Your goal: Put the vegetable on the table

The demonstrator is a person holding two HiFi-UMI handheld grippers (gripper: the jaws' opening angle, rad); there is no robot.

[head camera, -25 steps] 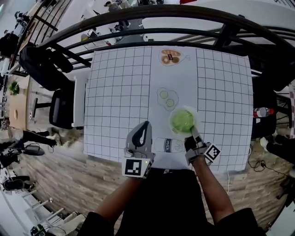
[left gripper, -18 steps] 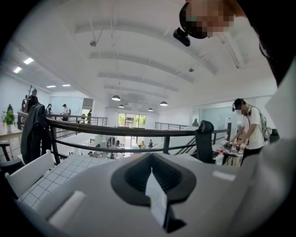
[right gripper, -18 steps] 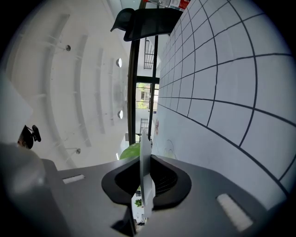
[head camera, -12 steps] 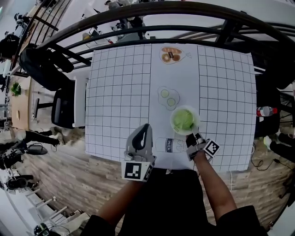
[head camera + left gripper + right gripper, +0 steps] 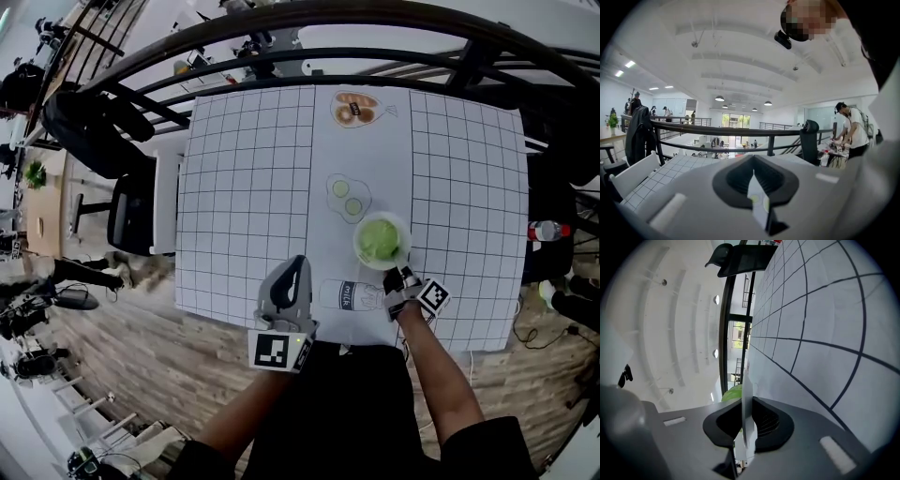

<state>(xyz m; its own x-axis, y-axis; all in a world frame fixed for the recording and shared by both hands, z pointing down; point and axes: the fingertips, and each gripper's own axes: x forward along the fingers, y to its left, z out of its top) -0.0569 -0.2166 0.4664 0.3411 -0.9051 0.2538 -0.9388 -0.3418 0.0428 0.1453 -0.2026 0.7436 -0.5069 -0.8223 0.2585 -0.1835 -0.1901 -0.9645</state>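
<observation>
A leafy green vegetable (image 5: 379,238) lies on a white plate (image 5: 404,249) over the white middle strip of the gridded table (image 5: 244,187). My right gripper (image 5: 404,275) is shut on the plate's near rim. The right gripper view is rolled sideways: the thin white plate rim (image 5: 746,399) stands between the jaws of the right gripper (image 5: 745,437), with the green vegetable (image 5: 732,392) just behind. Whether the plate touches the table is unclear. My left gripper (image 5: 296,266) hovers at the table's near edge, jaws together; in the left gripper view the left gripper (image 5: 754,176) points at the railing.
Printed on the strip are a bread picture (image 5: 354,110), a cucumber-slice picture (image 5: 347,197) and a milk picture (image 5: 349,295). A black railing (image 5: 281,28) runs behind the table. A chair (image 5: 131,216) stands at the left and a bottle (image 5: 544,229) at the right.
My right gripper has sunk towards the table with the plate and vegetable still in its grip. The left gripper has stayed where it was.
</observation>
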